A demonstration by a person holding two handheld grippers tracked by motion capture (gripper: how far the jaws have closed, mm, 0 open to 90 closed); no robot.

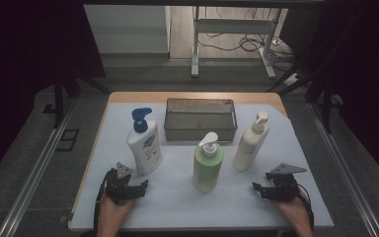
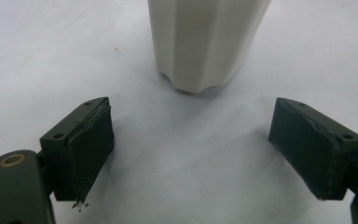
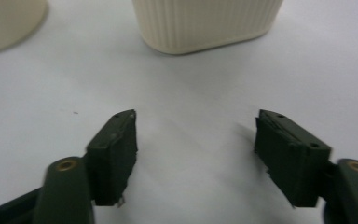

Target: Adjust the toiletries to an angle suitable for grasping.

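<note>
Now left gripper jaws wide, right gripper jaws wide, green bottle between them.

Beyond the table's far edge lies dim grey floor; a white desk frame stands over loose cables.

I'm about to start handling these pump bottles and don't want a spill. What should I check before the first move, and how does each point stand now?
1. Left gripper open, holding nothing: ok.
2. Right gripper open, holding nothing: ok.
3. White pump bottle with blue pump, green pump bottle and cream pump bottle all upright: ok.
4. Metal mesh basket empty: ok.
5. Bottles apart from one another: ok.
6. Pumps locked: cannot tell.
</note>
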